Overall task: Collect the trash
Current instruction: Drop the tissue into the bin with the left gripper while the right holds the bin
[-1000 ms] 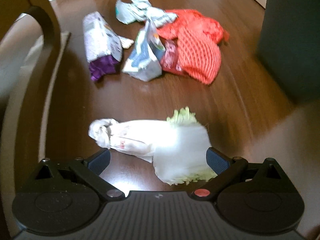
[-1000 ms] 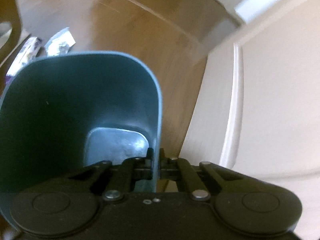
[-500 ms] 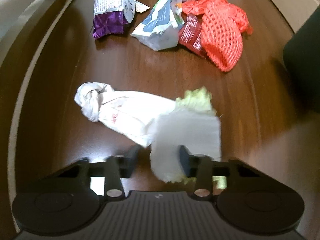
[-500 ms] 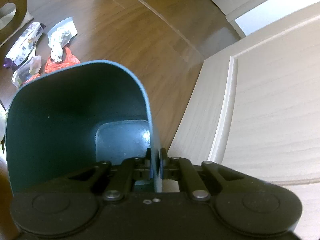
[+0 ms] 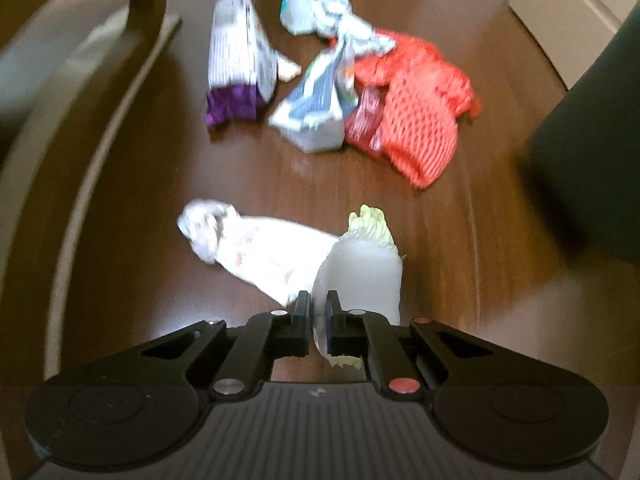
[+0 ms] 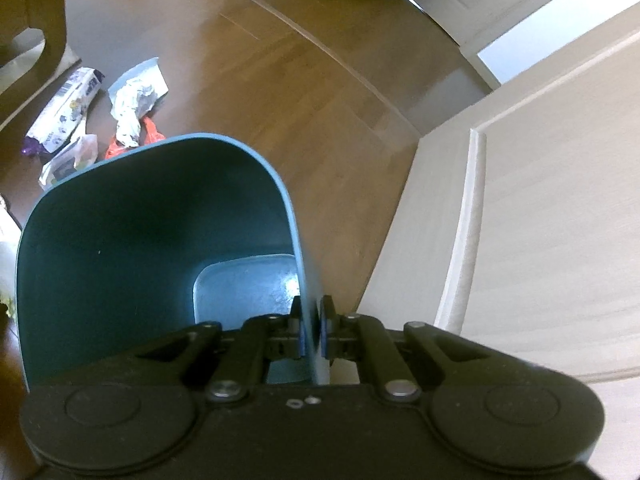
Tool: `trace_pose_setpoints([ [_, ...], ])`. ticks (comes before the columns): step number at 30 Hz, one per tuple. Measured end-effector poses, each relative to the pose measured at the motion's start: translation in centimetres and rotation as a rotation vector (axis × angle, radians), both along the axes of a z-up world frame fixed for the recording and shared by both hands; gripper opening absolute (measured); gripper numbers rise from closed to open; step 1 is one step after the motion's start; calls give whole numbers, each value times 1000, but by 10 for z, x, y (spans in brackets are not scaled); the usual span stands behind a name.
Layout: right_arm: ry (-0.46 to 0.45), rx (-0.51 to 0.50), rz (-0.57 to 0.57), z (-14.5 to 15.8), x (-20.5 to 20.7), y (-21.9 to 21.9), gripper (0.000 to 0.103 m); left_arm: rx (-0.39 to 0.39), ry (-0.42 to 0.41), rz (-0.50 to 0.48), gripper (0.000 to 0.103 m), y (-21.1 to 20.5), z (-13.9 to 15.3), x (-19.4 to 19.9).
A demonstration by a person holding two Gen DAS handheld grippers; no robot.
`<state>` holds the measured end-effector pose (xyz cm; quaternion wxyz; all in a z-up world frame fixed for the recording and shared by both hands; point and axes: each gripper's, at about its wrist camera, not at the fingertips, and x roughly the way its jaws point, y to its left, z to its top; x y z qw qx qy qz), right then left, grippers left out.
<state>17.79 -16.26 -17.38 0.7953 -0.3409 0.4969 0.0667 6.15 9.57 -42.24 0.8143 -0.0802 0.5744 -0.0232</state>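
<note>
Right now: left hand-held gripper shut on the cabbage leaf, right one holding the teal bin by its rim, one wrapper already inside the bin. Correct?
Not quite. The right wrist view shows the teal bin empty, its floor bare. The rest holds: the left hand-held gripper is shut on the cabbage leaf, and the right hand-held gripper clamps the bin's rim.

On the floor (image 5: 460, 240), cabbage leaf (image 5: 360, 276) nearest with knotted bag (image 5: 256, 252) touching its left, wrapper pile (image 5: 320, 96) behind them, mesh bag (image 5: 420, 120) at pile's right, bin (image 6: 160, 248) further right.
</note>
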Motion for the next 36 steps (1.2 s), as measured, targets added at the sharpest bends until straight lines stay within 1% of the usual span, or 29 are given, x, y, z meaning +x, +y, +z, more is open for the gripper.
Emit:
trace_pose_setpoints([
  [3, -2, 13, 2, 1, 3, 1, 5, -31, -63, 1, 6, 2, 34, 2],
  [7, -1, 27, 10, 2, 5, 3, 5, -90, -212, -23, 6, 1, 97, 6],
  [9, -5, 39, 9, 2, 7, 4, 4, -128, -291, -51, 6, -1, 130, 7],
  [11, -17, 57, -6, 2, 10, 5, 4, -164, -350, -85, 6, -6, 157, 8],
  [14, -30, 82, -5, 3, 14, 10, 4, -210, -416, -143, 6, -18, 188, 13],
  [16, -36, 94, 1, 3, 17, 17, 5, -235, -436, -172, 6, -29, 199, 21],
  [18, -41, 96, 13, 3, 19, 23, 5, -259, -442, -201, 6, -43, 202, 35],
  [20, -46, 98, 23, 4, 21, 29, 5, -244, -445, -234, 6, -63, 200, 50],
  [21, -48, 101, 24, 4, 22, 31, 5, -238, -437, -241, 6, -72, 196, 57],
  [23, -54, 94, 34, 4, 23, 36, 4, -251, -410, -254, 6, -89, 187, 73],
  [28, -66, 93, 29, 5, 27, 45, 4, -163, -379, -291, 6, -131, 167, 103],
  [32, -80, 101, 15, 8, 31, 50, 4, -125, -335, -302, 7, -152, 149, 124],
  [36, -88, 105, -11, 10, 33, 49, 4, -106, -291, -307, 7, -165, 136, 136],
])
